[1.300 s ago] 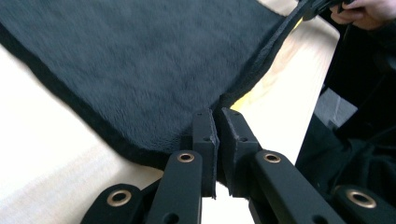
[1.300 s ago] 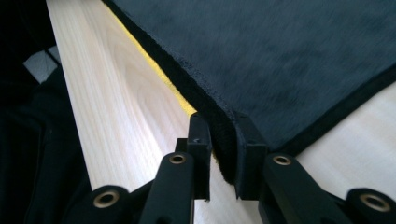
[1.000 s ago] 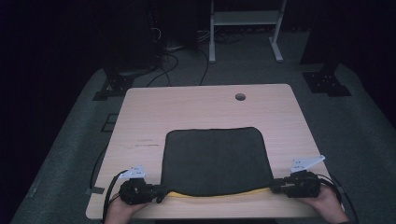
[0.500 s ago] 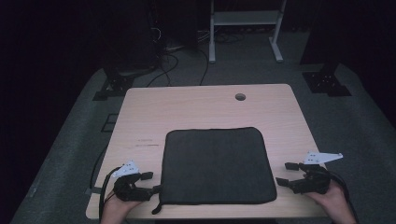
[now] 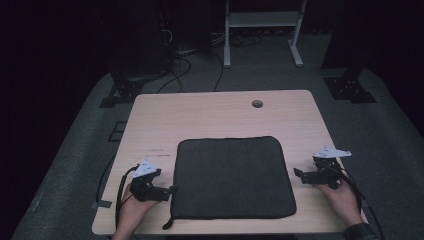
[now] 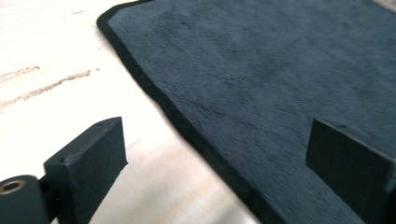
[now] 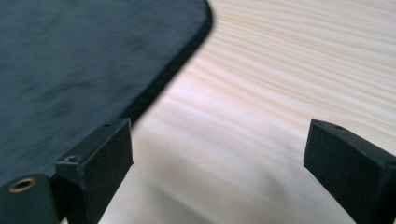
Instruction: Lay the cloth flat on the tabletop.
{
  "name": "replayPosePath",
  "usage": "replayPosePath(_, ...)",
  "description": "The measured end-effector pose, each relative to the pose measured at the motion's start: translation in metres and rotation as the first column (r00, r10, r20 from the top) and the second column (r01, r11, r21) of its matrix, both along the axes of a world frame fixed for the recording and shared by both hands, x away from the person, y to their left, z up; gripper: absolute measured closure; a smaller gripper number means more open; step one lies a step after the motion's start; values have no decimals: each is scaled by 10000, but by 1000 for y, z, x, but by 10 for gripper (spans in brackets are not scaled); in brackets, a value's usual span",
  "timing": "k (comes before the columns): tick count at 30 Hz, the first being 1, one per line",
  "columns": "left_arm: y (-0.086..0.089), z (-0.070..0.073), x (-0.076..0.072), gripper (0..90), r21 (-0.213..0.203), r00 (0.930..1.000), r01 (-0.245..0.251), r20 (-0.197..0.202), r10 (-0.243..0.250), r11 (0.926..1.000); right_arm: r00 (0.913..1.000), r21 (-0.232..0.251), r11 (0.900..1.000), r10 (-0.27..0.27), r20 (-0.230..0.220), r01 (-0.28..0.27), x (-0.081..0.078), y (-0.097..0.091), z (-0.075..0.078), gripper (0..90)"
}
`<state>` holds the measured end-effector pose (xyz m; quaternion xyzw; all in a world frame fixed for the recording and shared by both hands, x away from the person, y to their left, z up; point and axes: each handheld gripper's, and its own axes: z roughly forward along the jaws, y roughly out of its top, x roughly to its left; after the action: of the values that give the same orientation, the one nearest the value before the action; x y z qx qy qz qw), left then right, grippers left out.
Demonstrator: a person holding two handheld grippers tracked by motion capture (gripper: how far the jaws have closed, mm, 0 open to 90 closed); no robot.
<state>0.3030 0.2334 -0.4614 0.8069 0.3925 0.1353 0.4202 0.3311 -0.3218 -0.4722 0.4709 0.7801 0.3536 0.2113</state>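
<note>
Black fleece mat [image 5: 232, 177], flat at the worktop's [image 5: 210, 112] near edge; left hand-held gripper [image 5: 170, 190] and right hand-held gripper [image 5: 298, 173] flank it, jaws just opened and empty, apparently having released it.

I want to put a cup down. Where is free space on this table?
The table is bare behind the dark mat, up to the round hole. A narrower bare strip runs left of the mat. Near both grippers it is crowded.
</note>
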Motion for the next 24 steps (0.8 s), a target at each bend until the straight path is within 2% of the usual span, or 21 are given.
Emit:
replayPosePath(2,-4,-2,8,14,326,9999,-119,66,116,9994,9996,-219,9994,-277,-32,277,9,0,-6,72)
replayPosePath(5,-7,-3,13,12,523,9997,-218,146,211,9984,9983,-389,9975,-587,-3,587,14,0,-10,72)
replayPosePath(8,-10,-4,20,12,682,9988,-410,283,391,9968,9970,-394,9963,-769,-45,767,17,-2,-13,72)
replayPosePath(10,-13,-6,24,12,897,9986,-455,315,428,9949,9955,-301,9953,-923,-202,917,19,-3,-14,34)
replayPosePath(12,-15,-7,28,12,1013,9985,-477,313,447,9937,9951,-354,9947,-971,-160,965,20,-3,-14,33)
replayPosePath(16,-16,-12,34,14,1310,9975,-685,272,655,9890,9942,-231,9946,-1015,-355,1007,21,-4,-15,34)
replayPosePath(18,-14,-14,38,49,1304,9952,-964,309,932,9868,9935,-119,9946,-1039,-473,1034,22,-5,-15,33)
replayPosePath(21,-12,-14,42,53,1403,9931,-1166,271,1139,9832,9934,-119,9945,-1043,-472,1038,22,-5,-15,33)
replayPosePath(24,-11,-13,46,94,1268,9917,-1284,262,1261,9836,9933,-118,9944,-1053,-477,1049,21,-5,-15,33)
